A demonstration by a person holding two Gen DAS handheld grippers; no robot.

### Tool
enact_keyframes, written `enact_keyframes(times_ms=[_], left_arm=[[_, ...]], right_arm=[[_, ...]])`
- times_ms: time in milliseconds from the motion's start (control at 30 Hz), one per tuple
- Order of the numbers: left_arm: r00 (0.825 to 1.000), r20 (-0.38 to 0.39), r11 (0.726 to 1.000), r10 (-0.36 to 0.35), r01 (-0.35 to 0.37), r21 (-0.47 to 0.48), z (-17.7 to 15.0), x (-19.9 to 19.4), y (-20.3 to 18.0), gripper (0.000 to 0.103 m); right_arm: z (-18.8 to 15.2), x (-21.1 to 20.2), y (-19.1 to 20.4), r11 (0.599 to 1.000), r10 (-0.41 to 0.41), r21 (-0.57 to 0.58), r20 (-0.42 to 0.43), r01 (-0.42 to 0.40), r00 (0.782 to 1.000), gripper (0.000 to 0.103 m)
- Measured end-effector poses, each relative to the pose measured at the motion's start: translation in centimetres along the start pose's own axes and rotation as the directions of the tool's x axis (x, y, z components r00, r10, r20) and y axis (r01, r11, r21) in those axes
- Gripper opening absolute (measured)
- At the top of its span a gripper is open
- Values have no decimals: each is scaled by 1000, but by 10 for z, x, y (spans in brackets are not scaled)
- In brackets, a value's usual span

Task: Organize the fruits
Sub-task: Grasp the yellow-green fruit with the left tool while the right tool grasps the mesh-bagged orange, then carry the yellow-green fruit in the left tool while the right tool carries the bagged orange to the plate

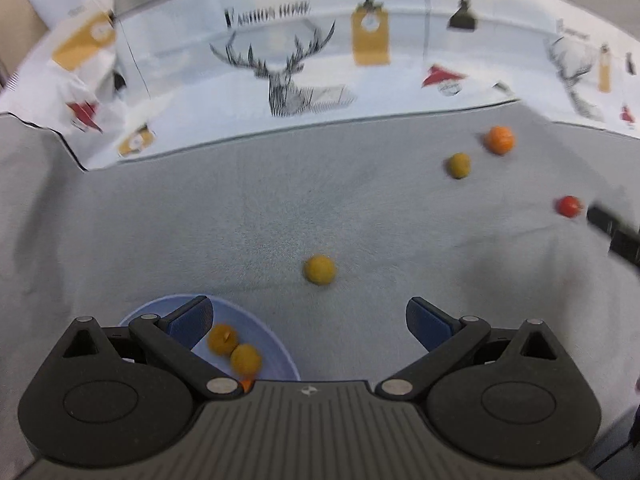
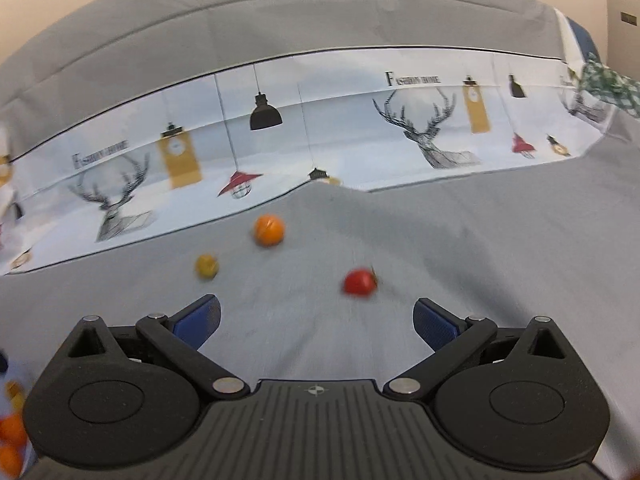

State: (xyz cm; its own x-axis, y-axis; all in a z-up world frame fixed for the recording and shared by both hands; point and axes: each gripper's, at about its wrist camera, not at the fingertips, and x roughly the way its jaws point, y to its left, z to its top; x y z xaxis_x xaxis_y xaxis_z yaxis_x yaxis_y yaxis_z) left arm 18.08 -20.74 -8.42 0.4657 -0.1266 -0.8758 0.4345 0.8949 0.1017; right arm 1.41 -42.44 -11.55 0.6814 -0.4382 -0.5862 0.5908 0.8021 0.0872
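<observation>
Fruits lie scattered on a grey cloth [image 1: 240, 208] that covers the desk, and some sit in a pale blue bowl [image 1: 276, 356] at the lower left of the left wrist view. Two yellow fruits [image 1: 234, 350] rest touching each other inside the bowl, and a sliver of something orange shows at the bowl's near edge, mostly hidden by the gripper body.

On the open cloth, a yellow fruit [image 1: 319, 269] lies alone ahead of the left hand-held gripper [image 1: 308, 316], whose blue-padded jaws stand wide apart with nothing between them; its left finger hangs over the bowl. Farther off to the right, an orange fruit [image 1: 500, 140] and an olive-yellow fruit [image 1: 458, 165] lie near each other, close to the edge of a white printed cloth [image 1: 280, 60] showing deer heads, lamps and the words "Fashion home". A red fruit [image 1: 568, 206] lies nearer, just beside a dark object at the right edge of that view that is too blurred to identify.

The right hand-held gripper [image 2: 316, 318] is likewise spread wide and holds nothing. Ahead of it lie the red fruit [image 2: 360, 282], nearest and slightly right of centre, the olive-yellow fruit [image 2: 206, 266] to the left, and the orange fruit [image 2: 269, 230] beyond, near the printed cloth's [image 2: 320, 120] border. At the far lower left of this view, orange shapes show, blurred.
</observation>
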Motion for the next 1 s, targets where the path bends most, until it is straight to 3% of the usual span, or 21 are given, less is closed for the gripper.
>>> enact_keyframes(times_ms=[200, 367, 433, 467, 500, 533, 633, 767, 867, 1000], left_arm=[[994, -111, 1000, -13, 16, 26, 25, 70, -1, 103], [979, -205, 999, -17, 24, 30, 32, 118, 0, 102], [978, -205, 999, -45, 47, 2, 32, 125, 6, 85], [978, -197, 998, -66, 66, -2, 33, 123, 8, 69], [982, -175, 997, -70, 74, 15, 33, 118, 8, 26], [983, -169, 996, -75, 83, 44, 35, 115, 6, 28], [985, -138, 993, -105, 111, 36, 33, 105, 8, 28], [991, -46, 991, -122, 125, 47, 28, 69, 12, 28], [988, 8, 987, -153, 152, 43, 17, 28, 15, 28], [981, 56, 982, -187, 186, 32, -12, -37, 15, 28]], right_arm=[[31, 109, 19, 995, 63, -81, -44, -67, 997, 102], [40, 190, 35, 990, 23, -136, -97, -36, 995, 102], [40, 211, 35, 991, 13, -132, -110, -27, 994, 100], [39, 213, 35, 990, 24, -134, -85, -36, 996, 93], [40, 213, 37, 986, 43, -157, -52, -51, 998, 66], [40, 209, 38, 979, 75, -185, -39, -81, 996, 40], [39, 202, 45, 969, 76, -231, -46, -84, 996, 38], [41, 177, 42, 977, 49, -205, -7, -50, 999, 38], [49, 126, 37, 984, 71, -170, 57, -60, 996, 39], [48, 35, 35, 981, 156, -130, 107, -142, 982, 39]])
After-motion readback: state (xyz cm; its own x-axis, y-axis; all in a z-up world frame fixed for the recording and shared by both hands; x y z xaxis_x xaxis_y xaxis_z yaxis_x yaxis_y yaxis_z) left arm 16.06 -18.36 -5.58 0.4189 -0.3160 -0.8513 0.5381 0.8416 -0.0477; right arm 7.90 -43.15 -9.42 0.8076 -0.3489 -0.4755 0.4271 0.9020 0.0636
